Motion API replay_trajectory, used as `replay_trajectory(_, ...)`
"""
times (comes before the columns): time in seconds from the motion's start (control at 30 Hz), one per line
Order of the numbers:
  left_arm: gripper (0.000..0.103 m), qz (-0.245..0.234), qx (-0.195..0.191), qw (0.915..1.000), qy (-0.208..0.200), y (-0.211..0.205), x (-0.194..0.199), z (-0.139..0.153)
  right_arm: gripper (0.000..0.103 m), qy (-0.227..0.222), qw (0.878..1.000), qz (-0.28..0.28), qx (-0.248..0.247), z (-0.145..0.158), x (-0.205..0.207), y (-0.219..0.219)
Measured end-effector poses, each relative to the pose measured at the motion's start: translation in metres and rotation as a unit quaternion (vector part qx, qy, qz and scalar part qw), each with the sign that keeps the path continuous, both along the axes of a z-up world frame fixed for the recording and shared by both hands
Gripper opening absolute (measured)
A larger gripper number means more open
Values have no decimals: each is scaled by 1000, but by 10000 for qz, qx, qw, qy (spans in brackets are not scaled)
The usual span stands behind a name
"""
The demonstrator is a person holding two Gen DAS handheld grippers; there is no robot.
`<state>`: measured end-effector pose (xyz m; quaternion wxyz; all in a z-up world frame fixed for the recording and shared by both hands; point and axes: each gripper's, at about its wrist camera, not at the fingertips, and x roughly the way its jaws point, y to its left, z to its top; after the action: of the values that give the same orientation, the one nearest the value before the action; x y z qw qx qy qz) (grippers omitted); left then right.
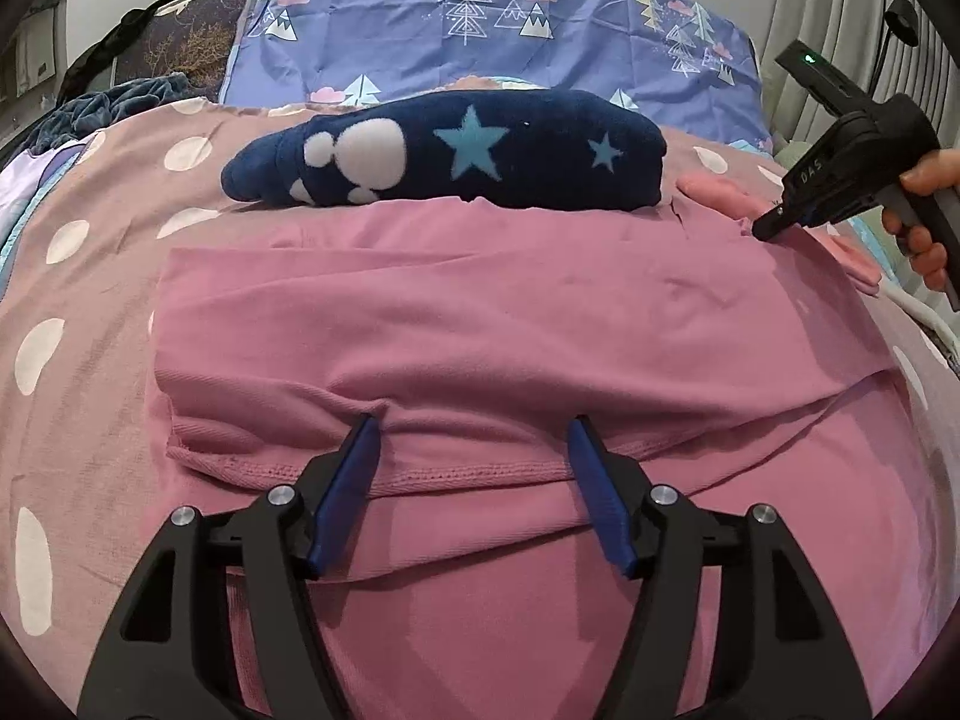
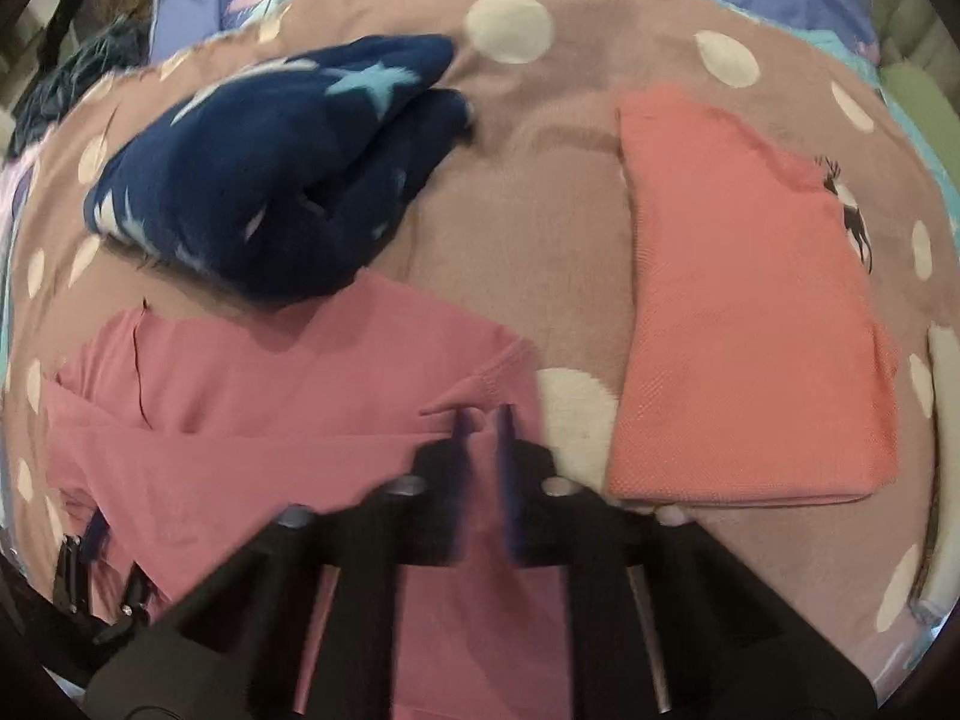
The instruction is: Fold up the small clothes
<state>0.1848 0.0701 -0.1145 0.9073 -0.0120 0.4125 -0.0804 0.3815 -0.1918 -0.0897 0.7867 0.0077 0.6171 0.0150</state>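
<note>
The bed (image 1: 90, 276) carries the pink garment (image 1: 480, 312) spread flat in the middle, just before a folded navy starred piece (image 1: 480, 150). The right gripper (image 2: 483, 420) is pinched on a far corner fold — draw it over evenly. The left gripper (image 1: 474, 438) stands wide, holding nothing — steady the near hem.

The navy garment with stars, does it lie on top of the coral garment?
No, the navy garment lies apart from the coral garment, with bare dotted bedcover between them.
</note>
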Motion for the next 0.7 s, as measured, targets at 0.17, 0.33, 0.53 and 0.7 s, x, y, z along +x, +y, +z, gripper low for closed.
replay_trajectory(0.17, 66, 4, 15, 10000, 5, 0, -1, 0, 0, -649, 9899, -214, -1239, 28, -13, -14)
replay_trajectory(0.33, 66, -1, 43, 10000, 8, 0, -1, 0, 0, -714, 9898, -660, -1037, 30, -13, -52)
replay_trajectory(0.53, 67, -6, 37, 10000, 10, 0, -1, 0, 50, -720, 9968, -88, -341, 30, 1, -28)
replay_trajectory(0.7, 67, -9, 18, 10000, 11, 0, -1, 0, 8, -3, 9965, 457, -706, -6, 13, 0)
